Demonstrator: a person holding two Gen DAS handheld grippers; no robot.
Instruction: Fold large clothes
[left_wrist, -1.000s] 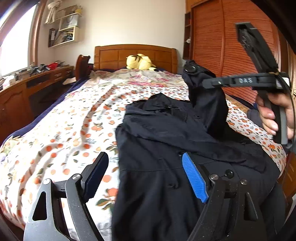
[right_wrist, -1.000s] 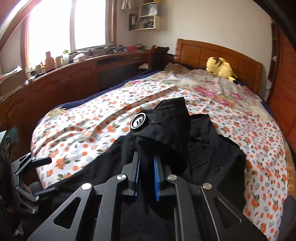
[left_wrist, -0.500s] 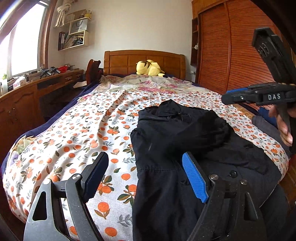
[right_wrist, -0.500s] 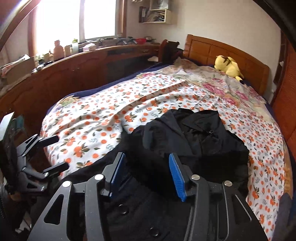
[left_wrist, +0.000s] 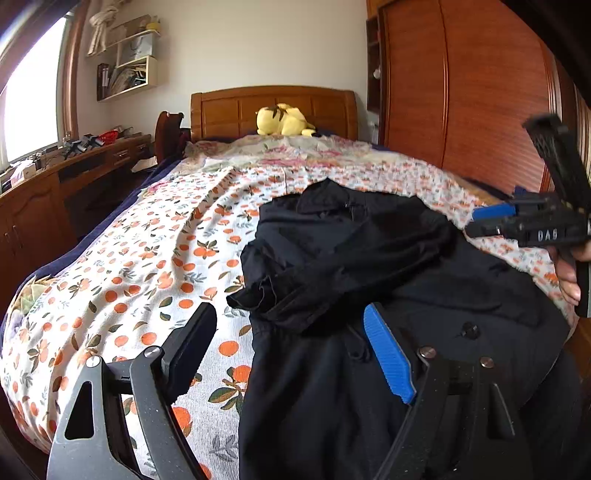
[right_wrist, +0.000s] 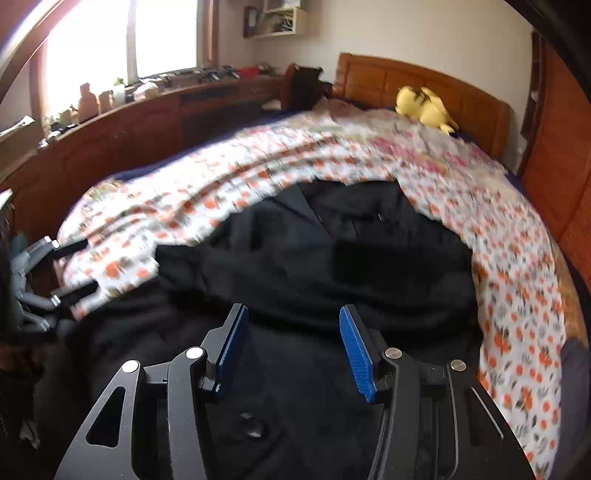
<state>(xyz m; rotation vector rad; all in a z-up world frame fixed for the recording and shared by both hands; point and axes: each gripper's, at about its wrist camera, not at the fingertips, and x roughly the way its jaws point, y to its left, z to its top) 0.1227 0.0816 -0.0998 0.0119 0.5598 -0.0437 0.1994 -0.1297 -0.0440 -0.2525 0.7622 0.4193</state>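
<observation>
A large black coat (left_wrist: 369, 266) lies on the flowered bedspread (left_wrist: 147, 258), with a sleeve folded across its chest. It also shows in the right wrist view (right_wrist: 314, 258). My left gripper (left_wrist: 291, 350) is open and empty above the coat's left edge. My right gripper (right_wrist: 291, 343) is open and empty above the coat's lower front, near a button (right_wrist: 251, 430). The right gripper also shows at the right edge of the left wrist view (left_wrist: 491, 219), and the left gripper at the left edge of the right wrist view (right_wrist: 70, 266).
A yellow plush toy (left_wrist: 282, 120) sits by the wooden headboard (left_wrist: 273, 107). A wooden desk with clutter (left_wrist: 55, 173) runs along the left wall under the window. A wooden wardrobe (left_wrist: 461, 92) stands to the right of the bed.
My right gripper opened and let go of the sleeve, which now lies across the coat. The right gripper then drew back and down. The left gripper stayed open.
</observation>
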